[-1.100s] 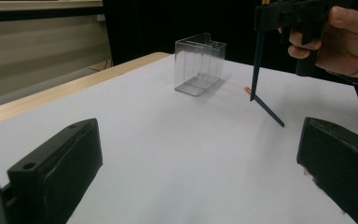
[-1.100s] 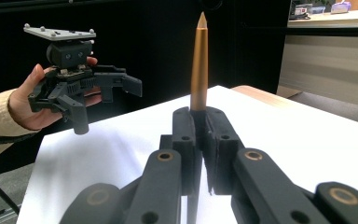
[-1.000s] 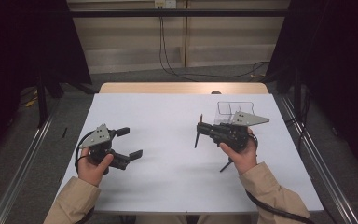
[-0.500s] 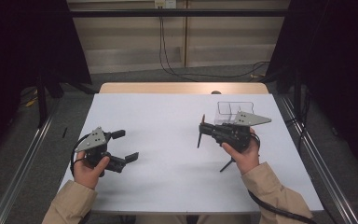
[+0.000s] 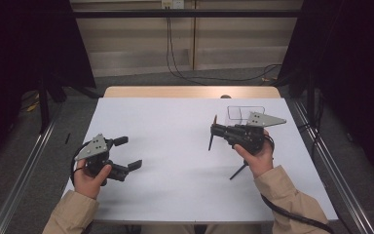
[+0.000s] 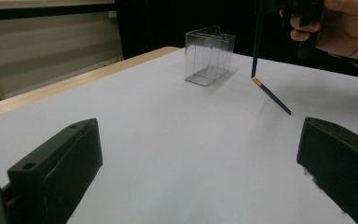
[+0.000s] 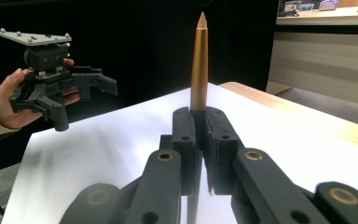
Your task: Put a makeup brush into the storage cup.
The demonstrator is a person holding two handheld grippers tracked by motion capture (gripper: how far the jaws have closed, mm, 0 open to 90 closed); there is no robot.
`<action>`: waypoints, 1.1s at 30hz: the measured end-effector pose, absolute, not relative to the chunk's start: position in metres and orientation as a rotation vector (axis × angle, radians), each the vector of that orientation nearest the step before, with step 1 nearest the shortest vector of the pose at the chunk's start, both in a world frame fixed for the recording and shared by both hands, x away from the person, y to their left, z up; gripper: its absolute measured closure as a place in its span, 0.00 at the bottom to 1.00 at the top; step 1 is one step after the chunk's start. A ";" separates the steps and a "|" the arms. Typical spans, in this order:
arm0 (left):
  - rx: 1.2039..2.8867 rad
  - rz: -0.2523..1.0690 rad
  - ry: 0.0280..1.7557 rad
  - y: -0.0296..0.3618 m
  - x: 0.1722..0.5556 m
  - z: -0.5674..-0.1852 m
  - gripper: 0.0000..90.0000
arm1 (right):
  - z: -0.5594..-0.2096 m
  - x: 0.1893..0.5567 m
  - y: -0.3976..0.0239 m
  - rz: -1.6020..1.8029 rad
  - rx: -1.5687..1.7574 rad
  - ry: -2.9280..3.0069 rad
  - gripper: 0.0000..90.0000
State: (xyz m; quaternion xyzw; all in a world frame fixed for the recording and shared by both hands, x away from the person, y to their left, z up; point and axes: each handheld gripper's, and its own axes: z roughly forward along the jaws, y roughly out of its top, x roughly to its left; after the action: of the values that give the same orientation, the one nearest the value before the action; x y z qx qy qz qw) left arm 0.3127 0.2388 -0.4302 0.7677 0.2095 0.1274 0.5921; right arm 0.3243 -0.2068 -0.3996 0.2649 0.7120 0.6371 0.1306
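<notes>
My right gripper (image 5: pixel 214 130) is shut on a pencil (image 5: pixel 213 132) and holds it upright above the right half of the white table (image 5: pixel 175 126). In the right gripper view the jaws (image 7: pixel 200 121) clamp the pencil (image 7: pixel 199 65), whose gold pointed end rises above them. A second dark pencil (image 5: pixel 238 171) lies flat on the table near my right hand, with its orange end (image 6: pixel 257 82) facing the held pencil (image 6: pixel 256 46). My left gripper (image 5: pixel 128 153) hovers open and empty over the left half, its jaws wide apart (image 6: pixel 200 140).
A clear plastic box (image 5: pixel 246 113) stands upright at the back right of the table, just behind my right gripper; it is the empty box (image 6: pixel 209 58) in the left gripper view. A wooden strip (image 5: pixel 190 91) edges the far side. Dark curtains flank the table.
My left gripper has drifted slightly back toward the near left edge. The right gripper has shifted a little to the right and away, the pencil still clamped.
</notes>
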 end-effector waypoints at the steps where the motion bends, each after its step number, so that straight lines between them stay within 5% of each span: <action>1: 1.783 0.295 0.490 0.239 0.312 -0.430 0.00 | -0.399 0.325 -0.208 1.845 0.770 2.070 0.93; 33: 1.753 0.290 0.493 0.245 0.310 -0.431 0.00 | -0.379 0.351 -0.241 1.783 0.840 1.986 0.93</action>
State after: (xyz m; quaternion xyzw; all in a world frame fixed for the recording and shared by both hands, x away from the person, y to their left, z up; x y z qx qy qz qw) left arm 0.3099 0.2448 -0.4310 0.7574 0.2132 0.1253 0.6043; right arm 0.3511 -0.2407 -0.3795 0.2956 0.6994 0.6279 0.1708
